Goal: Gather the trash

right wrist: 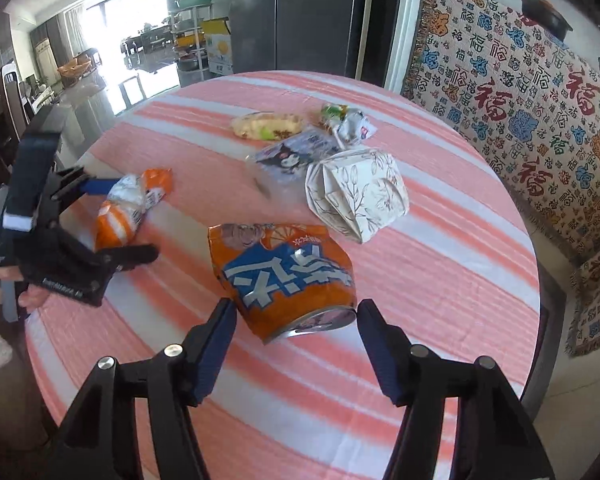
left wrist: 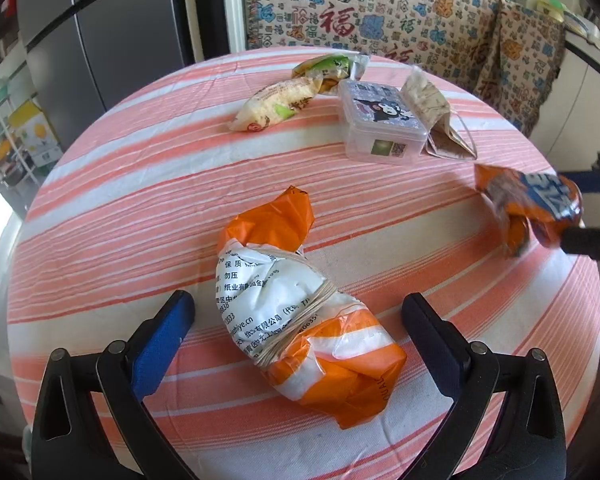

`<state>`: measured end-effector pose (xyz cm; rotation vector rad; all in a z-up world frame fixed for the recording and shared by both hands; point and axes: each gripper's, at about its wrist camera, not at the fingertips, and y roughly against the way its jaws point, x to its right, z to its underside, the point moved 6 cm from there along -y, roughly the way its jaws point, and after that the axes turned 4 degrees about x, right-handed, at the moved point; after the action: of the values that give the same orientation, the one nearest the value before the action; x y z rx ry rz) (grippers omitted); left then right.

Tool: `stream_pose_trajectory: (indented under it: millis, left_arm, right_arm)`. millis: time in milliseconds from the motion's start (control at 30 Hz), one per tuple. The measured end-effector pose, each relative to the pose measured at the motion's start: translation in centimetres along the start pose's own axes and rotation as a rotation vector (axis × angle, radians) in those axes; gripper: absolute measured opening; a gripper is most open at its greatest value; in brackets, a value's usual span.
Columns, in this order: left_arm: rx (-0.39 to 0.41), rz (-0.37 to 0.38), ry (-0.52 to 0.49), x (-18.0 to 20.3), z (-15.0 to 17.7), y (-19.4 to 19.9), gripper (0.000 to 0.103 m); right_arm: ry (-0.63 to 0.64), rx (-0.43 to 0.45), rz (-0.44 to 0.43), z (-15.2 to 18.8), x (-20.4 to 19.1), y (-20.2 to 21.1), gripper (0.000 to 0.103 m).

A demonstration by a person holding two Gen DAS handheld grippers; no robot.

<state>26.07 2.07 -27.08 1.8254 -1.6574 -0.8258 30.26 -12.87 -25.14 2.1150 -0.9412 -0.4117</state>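
An orange and white crumpled wrapper (left wrist: 300, 320) lies on the striped round table (left wrist: 100, 200). My left gripper (left wrist: 298, 314) is open, its fingers on either side of the wrapper, not touching it. It also shows in the right wrist view (right wrist: 120, 208). An orange crushed carton with blue and white lettering (right wrist: 288, 276) sits between the fingers of my right gripper (right wrist: 294, 312), which touch its sides. In the left wrist view the carton (left wrist: 536, 208) is blurred at the right edge.
Further back lie a yellow snack bag (left wrist: 276, 104), a green wrapper (left wrist: 328, 68), a clear plastic box with a cartoon lid (left wrist: 380, 120) and a folded paper bag (right wrist: 356, 196). A patterned cloth (left wrist: 380, 8) covers furniture behind the table. A grey fridge (right wrist: 296, 16) stands behind.
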Motion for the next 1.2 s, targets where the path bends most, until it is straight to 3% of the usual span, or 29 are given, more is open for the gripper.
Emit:
stream_pose_trajectory:
  millis: [133, 400, 567, 633, 800, 967, 1200]
  left_arm:
    - [0.0, -0.002, -0.001, 0.0, 0.0, 0.0, 0.102]
    - [0.0, -0.002, -0.001, 0.0, 0.0, 0.0, 0.102]
    - [-0.001, -0.003, -0.001, 0.0, 0.0, 0.0, 0.102]
    - [0.0, -0.002, -0.001, 0.0, 0.0, 0.0, 0.102]
    - [-0.001, -0.003, -0.001, 0.0, 0.0, 0.0, 0.102]
    - [-0.001, -0.003, -0.001, 0.0, 0.0, 0.0, 0.102]
    - [-0.001, -0.003, -0.001, 0.0, 0.0, 0.0, 0.102]
  right_arm:
    - [-0.059, -0.016, 0.01, 2.2, -0.6, 2.1, 0.064]
    - [-0.079, -0.044, 0.197, 4.9, 3.2, 2.4, 0.064]
    - [-0.163, -0.024, 0.121, 5.3, 2.7, 3.0, 0.07]
    - [-0.178, -0.028, 0.134, 5.4, 2.2, 2.9, 0.07]
    - [-0.394, -0.023, 0.142, 6.9, 1.6, 2.4, 0.072]
    - [-0.341, -0.051, 0.316, 7.6, 2.7, 1.2, 0.072]
    - [-0.394, -0.029, 0.495, 6.8, 9.9, 1.8, 0.071]
